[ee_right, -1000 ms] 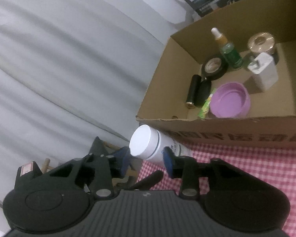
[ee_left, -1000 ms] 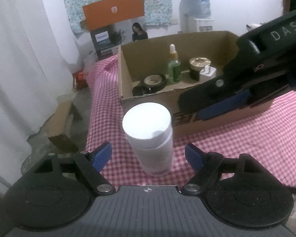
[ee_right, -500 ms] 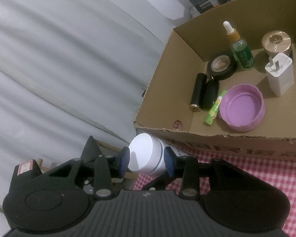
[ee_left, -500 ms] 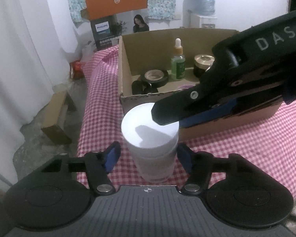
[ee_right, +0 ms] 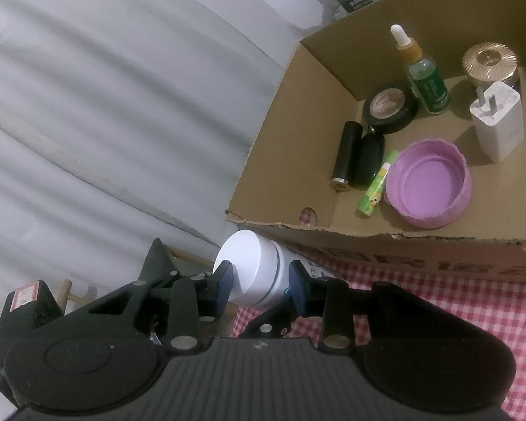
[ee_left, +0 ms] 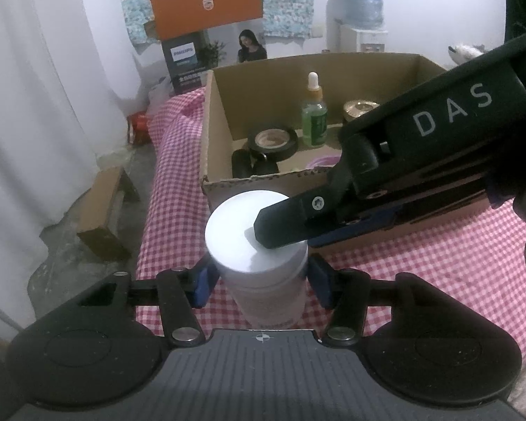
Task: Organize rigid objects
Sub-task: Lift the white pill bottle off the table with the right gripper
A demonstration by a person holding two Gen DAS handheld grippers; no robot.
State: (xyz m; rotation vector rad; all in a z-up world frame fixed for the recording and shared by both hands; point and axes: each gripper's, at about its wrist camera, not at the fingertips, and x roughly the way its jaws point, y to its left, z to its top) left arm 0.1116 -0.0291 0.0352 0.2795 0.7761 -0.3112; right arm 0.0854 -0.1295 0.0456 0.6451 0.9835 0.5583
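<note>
the cardboard box (ee_right: 298,112) sits on the checked tabletop (ee_left: 438,256), and the white jar (ee_left: 259,245) stands just in front of its near wall. both the left claw (ee_left: 259,277) and right claw (ee_right: 259,280) are closed partway around the jar, pads at or nearly touching it. if both pull at once it could tip or catch on the box edge.

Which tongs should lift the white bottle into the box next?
Likely left. The left tongs bracket the white bottle around its body, near contact; the right tongs only straddle its cap from above. The box sits just behind.
</note>
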